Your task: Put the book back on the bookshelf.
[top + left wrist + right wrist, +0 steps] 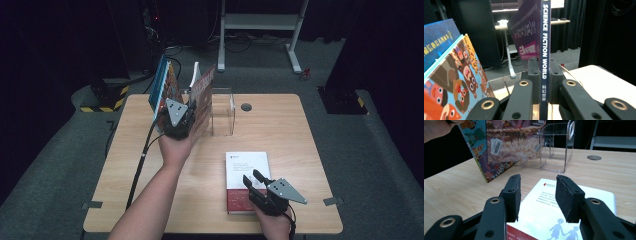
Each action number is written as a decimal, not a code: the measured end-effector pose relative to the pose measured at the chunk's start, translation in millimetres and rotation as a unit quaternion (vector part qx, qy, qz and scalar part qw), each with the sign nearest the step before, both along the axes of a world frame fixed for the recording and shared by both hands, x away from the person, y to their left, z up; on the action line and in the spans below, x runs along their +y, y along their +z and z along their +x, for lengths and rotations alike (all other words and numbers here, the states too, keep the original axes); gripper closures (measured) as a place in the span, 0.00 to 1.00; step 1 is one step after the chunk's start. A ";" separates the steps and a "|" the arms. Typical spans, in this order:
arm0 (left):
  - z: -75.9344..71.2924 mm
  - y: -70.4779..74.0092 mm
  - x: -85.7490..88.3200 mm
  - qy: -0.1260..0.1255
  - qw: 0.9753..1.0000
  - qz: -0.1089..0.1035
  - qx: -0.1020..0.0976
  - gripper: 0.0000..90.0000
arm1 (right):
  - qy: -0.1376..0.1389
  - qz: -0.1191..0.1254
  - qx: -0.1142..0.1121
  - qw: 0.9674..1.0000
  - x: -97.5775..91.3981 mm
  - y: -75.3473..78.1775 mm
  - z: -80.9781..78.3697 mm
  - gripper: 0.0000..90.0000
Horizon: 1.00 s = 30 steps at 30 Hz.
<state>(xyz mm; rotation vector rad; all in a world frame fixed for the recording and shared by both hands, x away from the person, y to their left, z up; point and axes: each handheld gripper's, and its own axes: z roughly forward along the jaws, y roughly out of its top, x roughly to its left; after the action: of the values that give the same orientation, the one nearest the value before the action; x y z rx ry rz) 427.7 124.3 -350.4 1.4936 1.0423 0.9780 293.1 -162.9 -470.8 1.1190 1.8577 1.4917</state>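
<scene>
You had the left gripper (186, 116) clamped on the spine of the Science Fiction World magazine (545, 45), held upright at the mouth of the clear acrylic rack (223, 116) at the far side of the table (150, 170). The cartoon picture book (161, 86) already leaned just to its left. To do this step well, I'd judge you needed to keep the spine vertical and line the lower edge up with an empty slot before lowering — a tilt toward the picture book would likely catch its cover. Let go only once the bottom sat on the rack floor.

Your right gripper (256, 182) hovered over the white and red book (247, 170) lying flat near the table's front edge, jaws partly apart with nothing between the pads.

The left gripper view gave what the high view couldn't: the spine lettering, and how squarely the jaws pinched it. The right gripper view showed the magazine's back cover with its barcode (495, 146) and the rack's dividers (548, 147) — useful for picking a slot. The high view alone showed both hands in relation to the whole table.
</scene>
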 end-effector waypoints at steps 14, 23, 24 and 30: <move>23.8 -1.6 -1.9 0.016 1.000 -0.004 -0.003 0.94 | 0.002 0.002 0.004 1.000 -0.3 -1.0 0.4 0.62; 36.1 -3.4 -8.3 0.020 1.000 -0.003 -0.006 0.94 | 0.001 0.002 0.004 1.000 -0.2 -1.5 -0.1 0.62; 37.6 -4.1 -9.1 0.020 1.000 -0.002 -0.007 0.94 | 0.001 0.002 0.004 1.000 -0.2 -1.4 -0.2 0.62; 45.5 -9.0 -11.5 0.028 0.999 -0.007 -0.014 0.94 | 0.000 0.006 0.006 1.000 -0.5 -1.5 -0.4 0.63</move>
<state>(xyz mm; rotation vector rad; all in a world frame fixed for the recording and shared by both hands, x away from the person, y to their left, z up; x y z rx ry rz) 473.3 112.8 -359.4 1.4423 1.0743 1.0272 292.7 -163.4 -472.4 1.1360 1.8586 1.5010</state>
